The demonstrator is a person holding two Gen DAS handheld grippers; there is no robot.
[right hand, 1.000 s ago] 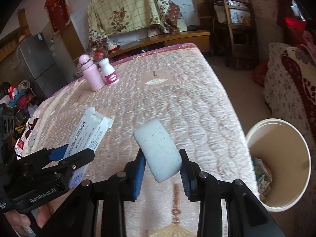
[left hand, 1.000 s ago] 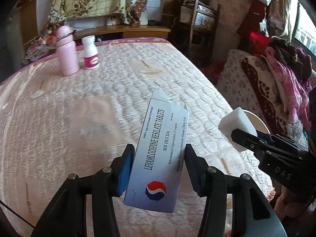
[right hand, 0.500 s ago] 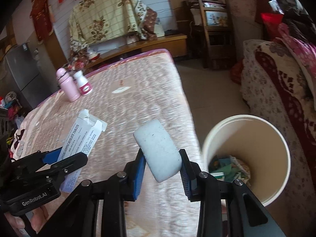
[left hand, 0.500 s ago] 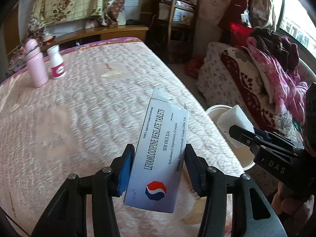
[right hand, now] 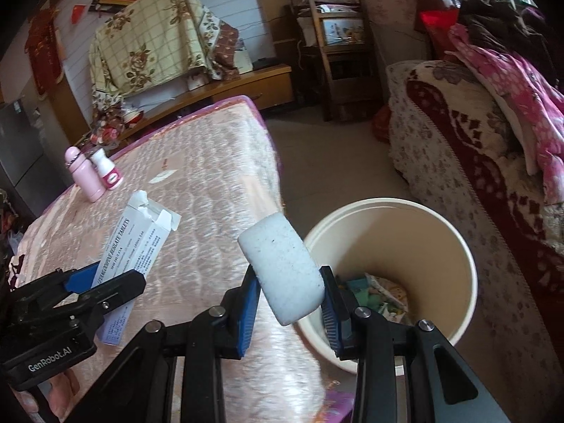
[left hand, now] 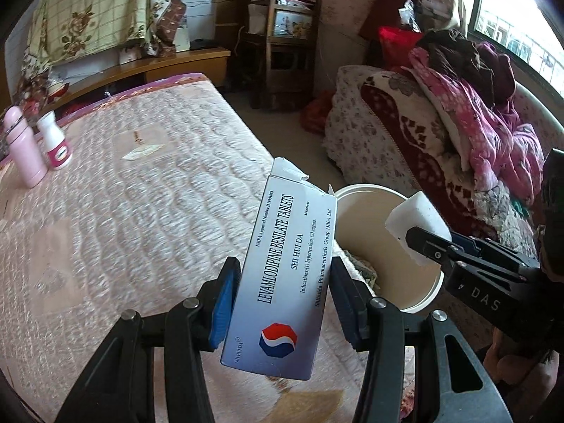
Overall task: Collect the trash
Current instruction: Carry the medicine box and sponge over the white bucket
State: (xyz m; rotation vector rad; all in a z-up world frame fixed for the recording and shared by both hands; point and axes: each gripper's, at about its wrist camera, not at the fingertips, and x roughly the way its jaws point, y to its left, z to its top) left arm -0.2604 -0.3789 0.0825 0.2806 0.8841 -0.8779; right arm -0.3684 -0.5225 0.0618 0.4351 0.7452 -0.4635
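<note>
Two tools are each pinching one piece of trash. The left tool [left hand: 282, 303] presses its blue pads on a torn white medicine box [left hand: 282, 282], held upright above the bed [left hand: 141, 211] edge. The right tool [right hand: 289, 299] squeezes a white foam block [right hand: 282, 271], held at the rim of the cream waste bin [right hand: 440, 232], at about 9 o'clock of its opening. The bin stands on the floor beside the bed, with some wrappers inside. At 10 o'clock on the bed stand a pink bottle [right hand: 84, 176] and a white bottle [right hand: 107, 172], touching.
</note>
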